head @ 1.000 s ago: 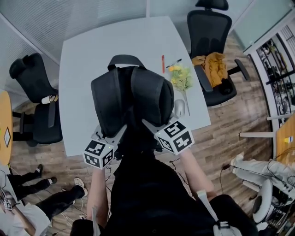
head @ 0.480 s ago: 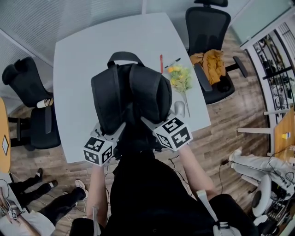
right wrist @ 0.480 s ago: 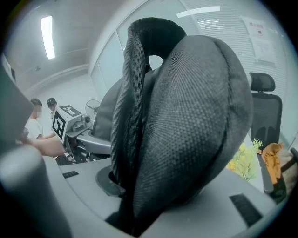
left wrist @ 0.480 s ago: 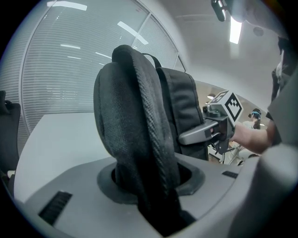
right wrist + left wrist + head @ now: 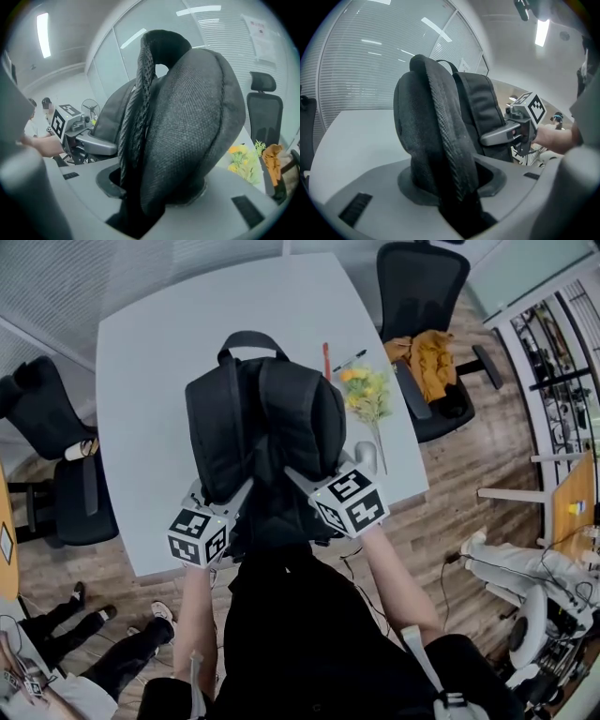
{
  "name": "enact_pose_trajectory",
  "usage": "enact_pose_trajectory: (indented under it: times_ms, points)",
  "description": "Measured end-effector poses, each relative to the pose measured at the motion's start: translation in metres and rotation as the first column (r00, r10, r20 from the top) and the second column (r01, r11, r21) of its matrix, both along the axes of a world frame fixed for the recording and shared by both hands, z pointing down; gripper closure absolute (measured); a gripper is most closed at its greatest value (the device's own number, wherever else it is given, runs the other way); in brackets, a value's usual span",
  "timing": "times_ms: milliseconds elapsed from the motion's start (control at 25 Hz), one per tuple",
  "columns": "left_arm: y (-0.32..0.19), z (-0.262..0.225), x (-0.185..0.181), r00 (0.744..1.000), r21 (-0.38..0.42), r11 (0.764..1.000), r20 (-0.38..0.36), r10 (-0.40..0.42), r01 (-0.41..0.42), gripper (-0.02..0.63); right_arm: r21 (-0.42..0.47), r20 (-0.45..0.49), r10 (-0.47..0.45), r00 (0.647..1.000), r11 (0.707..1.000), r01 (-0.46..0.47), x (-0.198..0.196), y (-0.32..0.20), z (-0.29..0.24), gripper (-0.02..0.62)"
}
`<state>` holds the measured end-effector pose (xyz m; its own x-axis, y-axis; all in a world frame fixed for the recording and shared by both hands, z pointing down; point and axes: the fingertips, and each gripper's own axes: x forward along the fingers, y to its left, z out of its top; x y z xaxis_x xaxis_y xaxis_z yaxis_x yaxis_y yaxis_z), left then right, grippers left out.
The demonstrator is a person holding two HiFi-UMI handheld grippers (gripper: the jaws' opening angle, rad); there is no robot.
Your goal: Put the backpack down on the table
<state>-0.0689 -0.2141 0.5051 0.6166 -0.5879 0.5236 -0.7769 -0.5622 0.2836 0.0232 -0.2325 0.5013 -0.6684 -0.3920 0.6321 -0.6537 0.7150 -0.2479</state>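
Note:
A black backpack point(image 5: 267, 427) hangs upright over the near edge of the pale grey table point(image 5: 150, 381), its top handle pointing away from me. My left gripper point(image 5: 242, 495) is shut on the left padded shoulder strap point(image 5: 436, 136), which fills the gap at the left gripper point(image 5: 454, 187). My right gripper point(image 5: 292, 478) is shut on the right shoulder strap point(image 5: 187, 131), pinched at the right gripper point(image 5: 145, 197). Each gripper view also shows the other gripper beside the pack. The pack's bottom is hidden, so contact with the table cannot be told.
Yellow flowers point(image 5: 367, 397), a red pen point(image 5: 326, 362), a black pen point(image 5: 349, 359) and a mouse point(image 5: 366, 457) lie on the table right of the pack. A chair holding an orange cloth point(image 5: 427, 357) stands at the right, black chairs point(image 5: 56, 484) at the left.
Both grippers have carried the backpack a little farther over the table and slightly lower. Both grips on the straps are unchanged.

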Motion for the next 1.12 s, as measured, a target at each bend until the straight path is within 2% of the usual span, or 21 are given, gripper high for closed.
enact_pose_trajectory:
  times_ms: [1120]
  points:
    - [-0.058,0.07,-0.02,1.0,-0.15,0.989,-0.024,-0.009,0.005,0.416,-0.061,-0.126,-0.018,0.992,0.998,0.011,-0.008,-0.064,0.074,0.385]
